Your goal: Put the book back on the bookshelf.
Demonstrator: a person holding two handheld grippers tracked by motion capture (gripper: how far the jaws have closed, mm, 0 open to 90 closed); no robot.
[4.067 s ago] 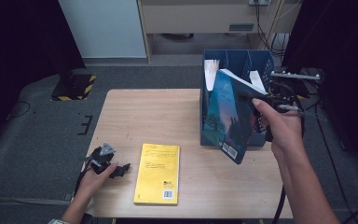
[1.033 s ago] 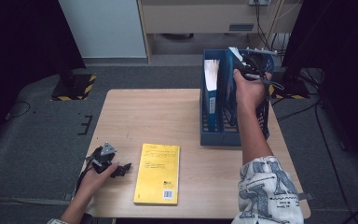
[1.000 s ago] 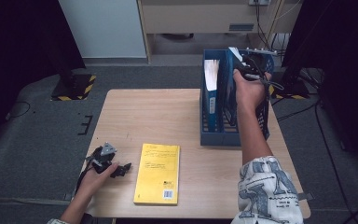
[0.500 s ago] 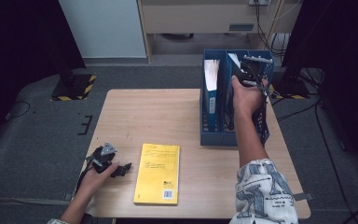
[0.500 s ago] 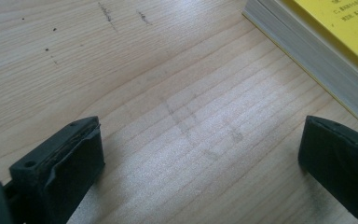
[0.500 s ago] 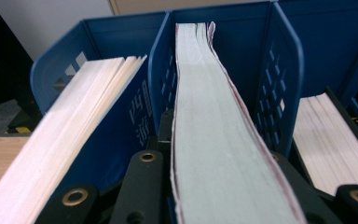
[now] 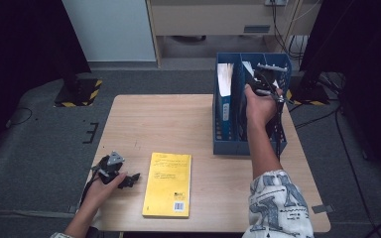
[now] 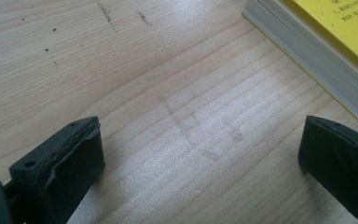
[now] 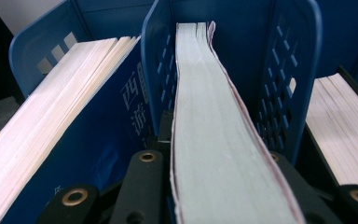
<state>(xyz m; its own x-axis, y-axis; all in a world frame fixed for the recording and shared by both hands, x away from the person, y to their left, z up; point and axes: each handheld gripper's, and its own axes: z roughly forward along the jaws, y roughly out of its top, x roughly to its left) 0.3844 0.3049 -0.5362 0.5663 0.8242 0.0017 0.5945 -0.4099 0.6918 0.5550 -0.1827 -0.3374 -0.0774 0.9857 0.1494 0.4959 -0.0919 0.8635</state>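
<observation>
A blue file rack (image 7: 226,144) stands at the table's right rear. My right gripper (image 7: 261,85) is over its middle slot, shut on a thick book (image 9: 214,140) that stands on edge between the dividers with its pale page edges towards the camera. The jaws clamp both covers in the right gripper view (image 9: 214,191). A blue-covered book (image 7: 224,82) fills the left slot, and another book (image 9: 340,121) is in the right one. A yellow book (image 7: 168,183) lies flat near the front edge. My left gripper (image 7: 128,179) rests on the wood beside it, open with bare table between its jaws (image 8: 200,172).
The wooden table (image 7: 163,124) has bare room at its centre and left rear. The yellow book's page edge (image 8: 307,60) lies just right of my left jaws. A striped stand base (image 7: 79,91) sits on the floor at left, cables (image 7: 327,114) at right.
My right hand has sunk, carrying the book deeper into the rack's middle slot; four seconds ago it held the book tilted before the rack. The left gripper has not moved.
</observation>
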